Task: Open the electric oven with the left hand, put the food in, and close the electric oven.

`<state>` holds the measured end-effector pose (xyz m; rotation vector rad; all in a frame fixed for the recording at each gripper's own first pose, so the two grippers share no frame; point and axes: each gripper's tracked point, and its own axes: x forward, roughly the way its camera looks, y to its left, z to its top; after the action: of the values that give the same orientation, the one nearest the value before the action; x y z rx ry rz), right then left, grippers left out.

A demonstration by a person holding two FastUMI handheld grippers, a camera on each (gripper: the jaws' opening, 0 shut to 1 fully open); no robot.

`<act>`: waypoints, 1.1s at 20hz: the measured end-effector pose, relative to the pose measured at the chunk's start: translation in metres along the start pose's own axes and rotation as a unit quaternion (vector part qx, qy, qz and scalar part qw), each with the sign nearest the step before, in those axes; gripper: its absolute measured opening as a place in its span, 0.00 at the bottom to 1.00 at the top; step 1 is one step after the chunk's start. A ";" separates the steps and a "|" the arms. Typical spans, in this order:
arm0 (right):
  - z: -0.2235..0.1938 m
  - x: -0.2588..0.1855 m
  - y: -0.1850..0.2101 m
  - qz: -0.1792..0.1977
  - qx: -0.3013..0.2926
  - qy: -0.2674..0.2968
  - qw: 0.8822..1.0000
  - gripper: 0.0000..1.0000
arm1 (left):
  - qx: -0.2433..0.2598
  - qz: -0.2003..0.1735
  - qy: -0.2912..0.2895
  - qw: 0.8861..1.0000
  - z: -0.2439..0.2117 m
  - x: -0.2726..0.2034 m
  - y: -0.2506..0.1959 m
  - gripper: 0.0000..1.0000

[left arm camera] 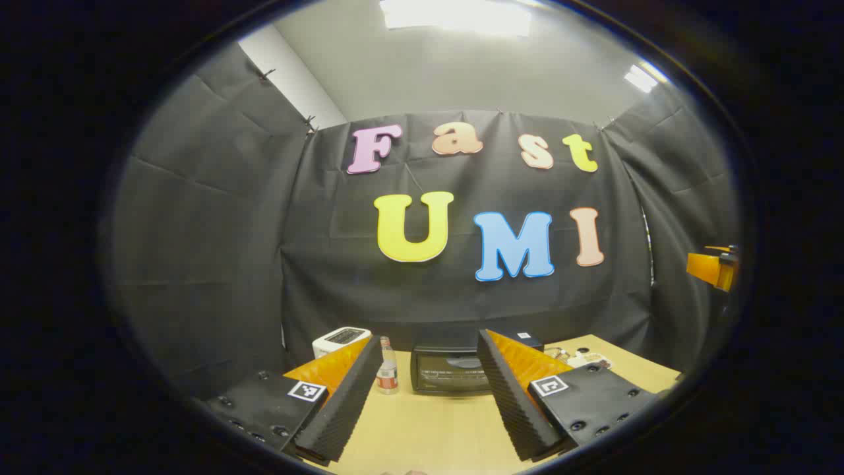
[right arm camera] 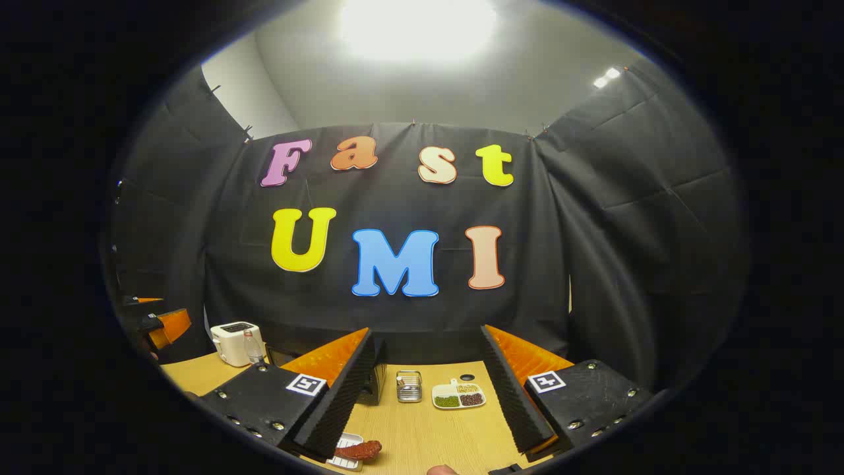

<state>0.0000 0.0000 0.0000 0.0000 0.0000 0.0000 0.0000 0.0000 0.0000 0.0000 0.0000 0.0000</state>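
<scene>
Left claw point(left arm camera: 428, 396) released, facing closed oven point(left arm camera: 450, 371) on bench point(left arm camera: 422, 429). Right claw point(right arm camera: 425, 396) released above sausage point(right arm camera: 359, 450).

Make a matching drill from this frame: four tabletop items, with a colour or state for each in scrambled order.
Items:
1. toaster
2. oven
3. sausage
4. divided dish

Descriptions:
A. reddish-brown, lying on a small white tray at the table's near edge
B. white, at the far left of the table beside a bottle
C. black, door shut
D. white, holding green and dark fillings

Pairs: 1-B, 2-C, 3-A, 4-D
</scene>
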 end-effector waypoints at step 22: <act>-0.024 0.003 -0.031 0.036 0.003 -0.002 0.999 0.95 | 0.008 -0.001 -0.006 1.000 -0.008 0.007 -0.065 1.00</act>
<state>0.0034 -0.0312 -0.0243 0.0059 -0.0037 0.0716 0.0066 -0.0647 -0.0079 0.0168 -0.0127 -0.0028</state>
